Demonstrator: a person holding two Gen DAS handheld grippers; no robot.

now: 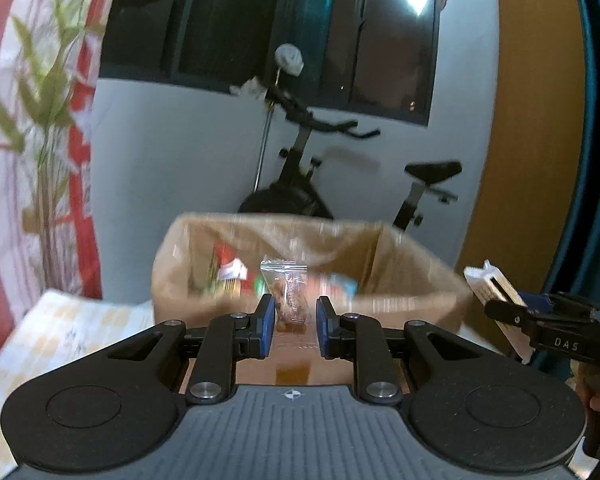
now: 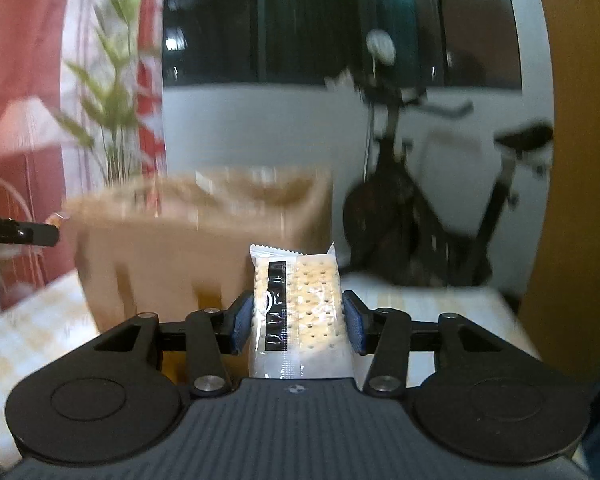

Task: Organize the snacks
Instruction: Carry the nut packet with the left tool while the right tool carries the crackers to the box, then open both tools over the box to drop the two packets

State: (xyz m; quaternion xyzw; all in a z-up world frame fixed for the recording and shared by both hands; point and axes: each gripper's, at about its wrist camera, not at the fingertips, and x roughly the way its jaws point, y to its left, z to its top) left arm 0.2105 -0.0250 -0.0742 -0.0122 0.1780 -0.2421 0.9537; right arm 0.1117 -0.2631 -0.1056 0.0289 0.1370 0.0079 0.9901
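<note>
Two snacks in transit | left gripper [image 1: 291, 312] grasps nut bag [image 1: 290, 294] | right gripper [image 2: 298, 320] clenches cracker pack [image 2: 300, 312] | box [image 1: 400, 276] on table [image 1: 80, 320] partly filled | both drops pending

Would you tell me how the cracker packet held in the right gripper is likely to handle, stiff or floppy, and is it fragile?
The cracker packet probably stays fairly stiff: it stands straight between the right gripper pads without sagging. It is likely fragile, since thin perforated crackers show through the clear wrap and could crack under a hard squeeze. The glossy film may be slippery.

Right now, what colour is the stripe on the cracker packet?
Black with pale lettering, running lengthwise down the clear cracker packet; clearest in the right wrist view.
</note>
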